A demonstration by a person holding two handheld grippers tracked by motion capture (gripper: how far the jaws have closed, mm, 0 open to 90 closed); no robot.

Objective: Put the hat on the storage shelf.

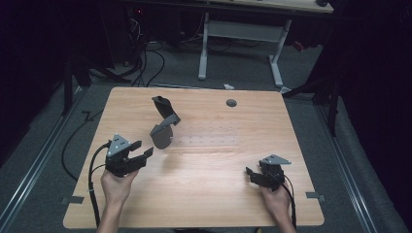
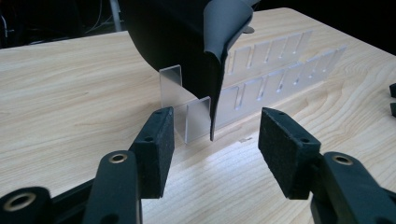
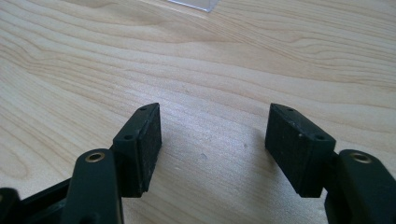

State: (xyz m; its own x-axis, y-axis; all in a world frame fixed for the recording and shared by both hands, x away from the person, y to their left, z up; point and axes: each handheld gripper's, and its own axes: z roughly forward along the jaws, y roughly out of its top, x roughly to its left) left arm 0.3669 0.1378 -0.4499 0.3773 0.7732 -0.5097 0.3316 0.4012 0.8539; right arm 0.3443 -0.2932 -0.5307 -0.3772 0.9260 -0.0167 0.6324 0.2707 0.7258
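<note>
A dark grey curled sheet (image 1: 163, 124) stands upright at the left end of a clear slotted acrylic rack (image 1: 209, 141) lying on the wooden table (image 1: 218, 194). My left gripper (image 1: 142, 148) is open, just left of the sheet and not touching it. In the left gripper view the sheet (image 2: 177, 37) rises from the rack (image 2: 275, 79) right ahead of the open left gripper (image 2: 217, 149), with nothing between the pads. My right gripper (image 1: 250, 175) hovers open near the front right of the table. In the right gripper view it (image 3: 212, 149) is over bare wood.
A round grey grommet (image 1: 231, 103) sits near the table's far edge. Behind the table stands a white-legged desk (image 1: 240, 43), with cables on the floor at the left. A corner of the clear rack (image 3: 196, 3) shows far ahead of the right gripper.
</note>
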